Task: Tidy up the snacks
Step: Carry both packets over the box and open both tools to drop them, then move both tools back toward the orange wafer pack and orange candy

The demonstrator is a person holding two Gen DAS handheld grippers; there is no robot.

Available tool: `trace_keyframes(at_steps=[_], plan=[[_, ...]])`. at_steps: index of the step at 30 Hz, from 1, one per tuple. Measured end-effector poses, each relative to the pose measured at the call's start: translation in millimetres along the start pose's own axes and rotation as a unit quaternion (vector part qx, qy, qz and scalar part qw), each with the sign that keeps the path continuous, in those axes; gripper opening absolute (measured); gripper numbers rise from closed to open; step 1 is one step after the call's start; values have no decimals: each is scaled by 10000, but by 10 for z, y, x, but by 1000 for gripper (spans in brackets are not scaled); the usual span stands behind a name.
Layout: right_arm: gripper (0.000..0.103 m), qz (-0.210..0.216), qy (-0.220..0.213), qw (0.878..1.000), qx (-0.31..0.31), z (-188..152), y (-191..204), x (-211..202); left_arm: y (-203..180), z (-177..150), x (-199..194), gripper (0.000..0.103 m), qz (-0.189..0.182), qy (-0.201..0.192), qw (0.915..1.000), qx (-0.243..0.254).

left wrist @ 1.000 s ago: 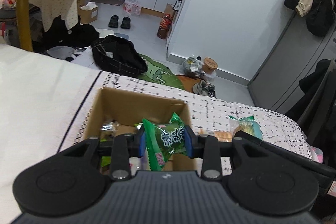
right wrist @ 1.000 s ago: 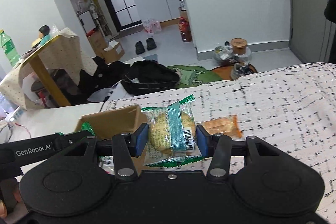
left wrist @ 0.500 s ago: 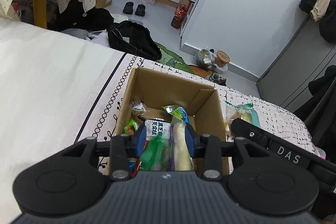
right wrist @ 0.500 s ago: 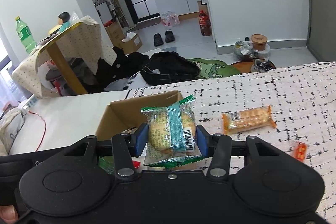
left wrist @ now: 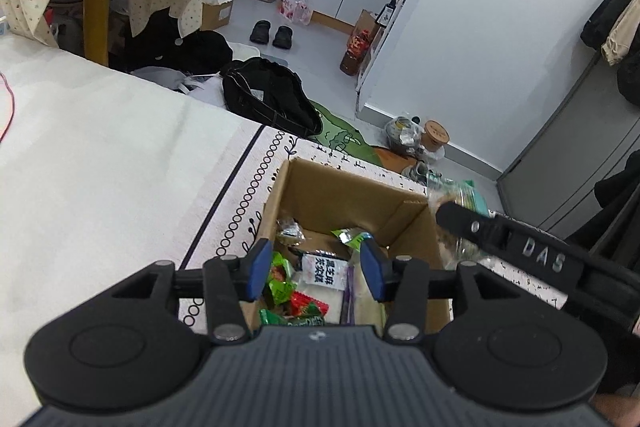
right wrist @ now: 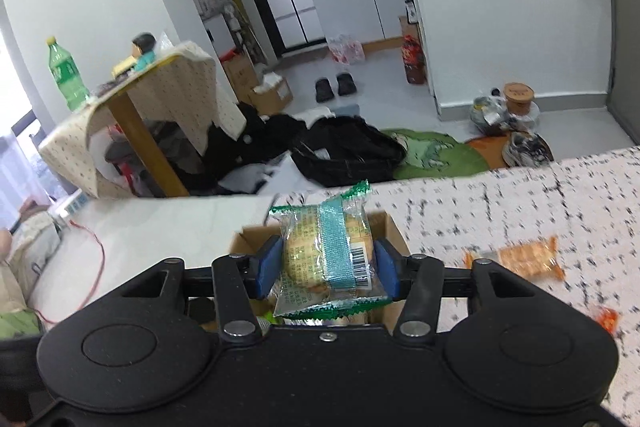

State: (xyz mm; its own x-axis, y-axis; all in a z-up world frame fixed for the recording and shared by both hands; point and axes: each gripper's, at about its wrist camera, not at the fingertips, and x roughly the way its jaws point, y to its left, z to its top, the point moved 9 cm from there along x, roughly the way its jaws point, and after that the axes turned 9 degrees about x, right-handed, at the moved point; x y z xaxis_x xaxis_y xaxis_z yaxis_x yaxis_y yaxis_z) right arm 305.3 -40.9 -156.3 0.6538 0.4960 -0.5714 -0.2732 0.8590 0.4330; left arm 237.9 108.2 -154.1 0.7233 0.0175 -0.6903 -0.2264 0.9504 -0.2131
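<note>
Left wrist view: the left gripper (left wrist: 316, 269), jaws just parting with nothing gripped, hangs over the cardboard box (left wrist: 352, 195) of snacks.

Right wrist view: the right gripper (right wrist: 326, 269), jaws just widening, brackets an upright green-edged cake packet (right wrist: 326, 251) (grip loosening) directly above the box.

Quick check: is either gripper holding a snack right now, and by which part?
The left gripper holds nothing; its jaws have just been opening above the cardboard box. The wrapped pastry sits between the right gripper's just-opening jaws, flanked at its sides; grip uncertain.
</note>
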Motion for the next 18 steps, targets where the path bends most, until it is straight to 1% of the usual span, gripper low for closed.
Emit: trace_keyframes(at_steps=[1, 2, 5, 6, 8, 9, 11, 14, 18], plan=[[72, -62, -35, 10000, 23, 21, -20, 6, 7, 1, -2, 48, 1, -7, 10000, -6], [74, -126, -111, 9998, 60, 51, -52, -4, 13, 3, -6, 50, 3, -17, 10000, -6], [74, -199, -181, 9995, 143, 92, -154, -33, 8, 14, 11, 57, 17, -50, 10000, 40], [74, -248, -173, 9994, 180, 87, -207, -43, 5, 14, 16, 59, 23, -48, 10000, 55], [74, -338, -129, 9991, 226, 63, -303, -54, -7, 12, 26, 66, 18, -44, 10000, 54], [75, -383, -96, 9989, 246, 45, -350, -61, -16, 15, 31, 67, 10, -44, 10000, 52], [76, -472, -46, 9984, 300, 6, -442, -87, -44, 19, 34, 74, 4, -38, 10000, 67], [78, -555, 8, 9979, 344, -44, -559, -139, -111, 26, 47, 79, 9, -37, 9999, 150], [81, -645, 58, 9971, 392, -76, -679, -211, -187, 17, 72, 83, 120, -23, 9996, 237]])
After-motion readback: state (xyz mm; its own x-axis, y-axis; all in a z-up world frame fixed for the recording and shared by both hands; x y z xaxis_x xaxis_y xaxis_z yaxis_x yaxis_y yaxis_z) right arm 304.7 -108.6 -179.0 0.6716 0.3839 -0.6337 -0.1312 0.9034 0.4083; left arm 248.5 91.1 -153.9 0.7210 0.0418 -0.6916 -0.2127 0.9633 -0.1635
